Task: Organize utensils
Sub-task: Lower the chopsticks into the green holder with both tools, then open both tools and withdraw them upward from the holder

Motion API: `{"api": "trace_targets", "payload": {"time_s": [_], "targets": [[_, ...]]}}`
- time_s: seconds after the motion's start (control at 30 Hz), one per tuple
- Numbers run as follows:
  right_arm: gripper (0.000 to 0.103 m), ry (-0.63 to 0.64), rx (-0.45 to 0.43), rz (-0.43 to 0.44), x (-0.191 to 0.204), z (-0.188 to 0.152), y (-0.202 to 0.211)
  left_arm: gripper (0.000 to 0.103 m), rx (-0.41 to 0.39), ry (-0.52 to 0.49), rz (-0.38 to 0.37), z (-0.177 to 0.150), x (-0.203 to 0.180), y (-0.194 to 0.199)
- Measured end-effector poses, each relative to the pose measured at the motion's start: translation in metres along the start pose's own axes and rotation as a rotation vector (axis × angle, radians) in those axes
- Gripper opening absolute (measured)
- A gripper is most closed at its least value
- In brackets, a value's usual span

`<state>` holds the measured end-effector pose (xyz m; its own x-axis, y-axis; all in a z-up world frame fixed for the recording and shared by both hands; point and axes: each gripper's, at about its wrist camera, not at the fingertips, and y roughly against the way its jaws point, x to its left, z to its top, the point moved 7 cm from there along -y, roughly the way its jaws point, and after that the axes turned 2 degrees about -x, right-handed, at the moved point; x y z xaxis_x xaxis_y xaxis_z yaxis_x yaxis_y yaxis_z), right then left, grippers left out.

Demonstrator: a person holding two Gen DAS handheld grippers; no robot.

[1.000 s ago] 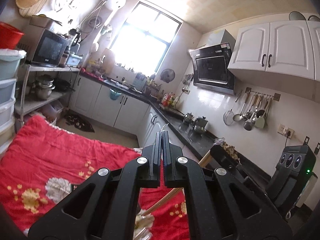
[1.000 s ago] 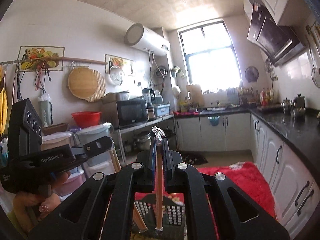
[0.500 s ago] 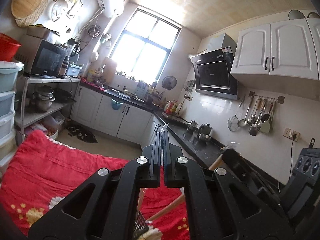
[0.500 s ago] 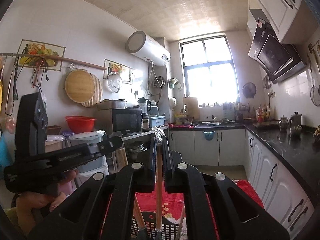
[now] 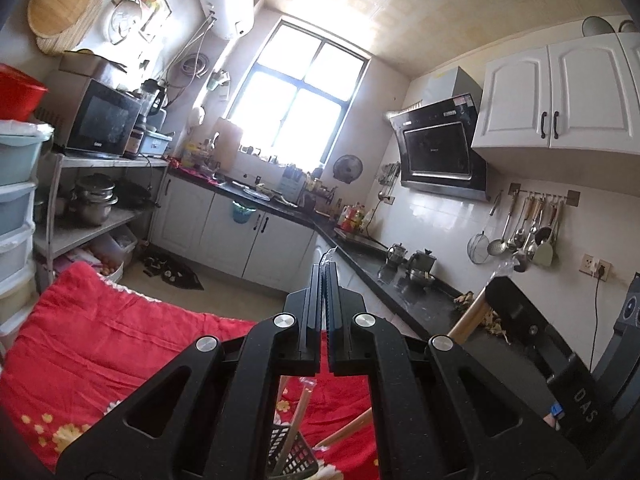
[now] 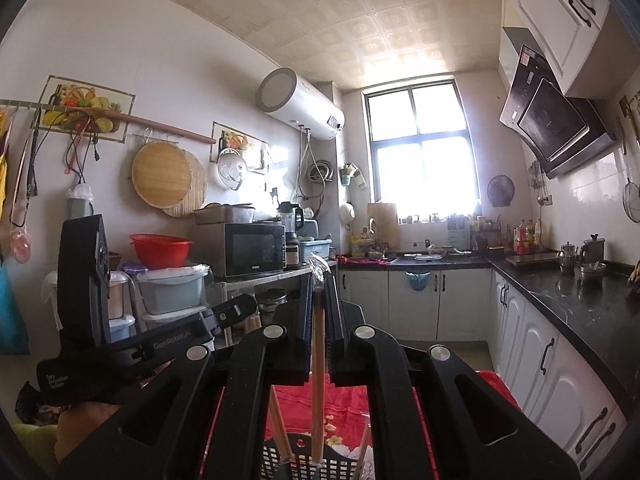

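In the right wrist view, my right gripper (image 6: 319, 280) is shut on an upright wooden stick (image 6: 318, 360) with clear film around its top end. The stick's lower end stands in a black mesh basket (image 6: 304, 456), beside other wooden sticks (image 6: 276, 416). My left gripper (image 5: 325, 270) points level above the same basket (image 5: 292, 456), jaws shut, with only a scrap of clear film showing at its tips. From the left wrist view, the right gripper (image 5: 496, 292) is at the right, gripping the stick (image 5: 470, 316). The left gripper (image 6: 244, 308) sits just left of the right one.
A red flowered cloth (image 5: 100, 340) covers the surface under the basket. A black counter (image 6: 580, 304) with white cabinets runs along the right. On the left, a metal shelf (image 5: 80, 232) holds pots and a microwave (image 6: 240, 248). Stacked plastic bins (image 5: 16, 200) stand at far left.
The basket and its sticks have come into the left wrist view under the jaws. The left gripper has slid closer to the right one. The right gripper still grips the stick.
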<state>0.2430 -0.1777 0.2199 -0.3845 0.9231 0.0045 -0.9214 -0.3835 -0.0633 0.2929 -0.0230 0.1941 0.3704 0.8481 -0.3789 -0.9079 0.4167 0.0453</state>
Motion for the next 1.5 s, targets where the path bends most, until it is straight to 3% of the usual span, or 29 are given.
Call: {"api": "trace_targets", "payload": {"time_s": [0.53, 0.9, 1.17, 1.3, 1.5], "targets": [[0.006, 0.006, 0.107, -0.001, -0.014, -0.069, -0.039, 0.000, 0.088, 0.003, 0.037, -0.052, 0.027, -0.021], [0.006, -0.067, 0.217, -0.021, -0.022, -0.118, -0.051, 0.000, 0.159, 0.003, 0.064, -0.088, 0.041, -0.019], [0.007, -0.132, 0.293, -0.041, -0.029, -0.135, -0.049, 0.000, 0.199, 0.005, 0.098, -0.102, 0.046, -0.010], [0.028, -0.149, 0.308, -0.057, -0.035, -0.138, -0.043, 0.000, 0.215, 0.000, 0.110, -0.104, 0.046, -0.010], [0.035, -0.157, 0.319, -0.083, -0.043, -0.136, -0.030, 0.012, 0.219, 0.002, 0.123, -0.105, 0.049, -0.004]]}}
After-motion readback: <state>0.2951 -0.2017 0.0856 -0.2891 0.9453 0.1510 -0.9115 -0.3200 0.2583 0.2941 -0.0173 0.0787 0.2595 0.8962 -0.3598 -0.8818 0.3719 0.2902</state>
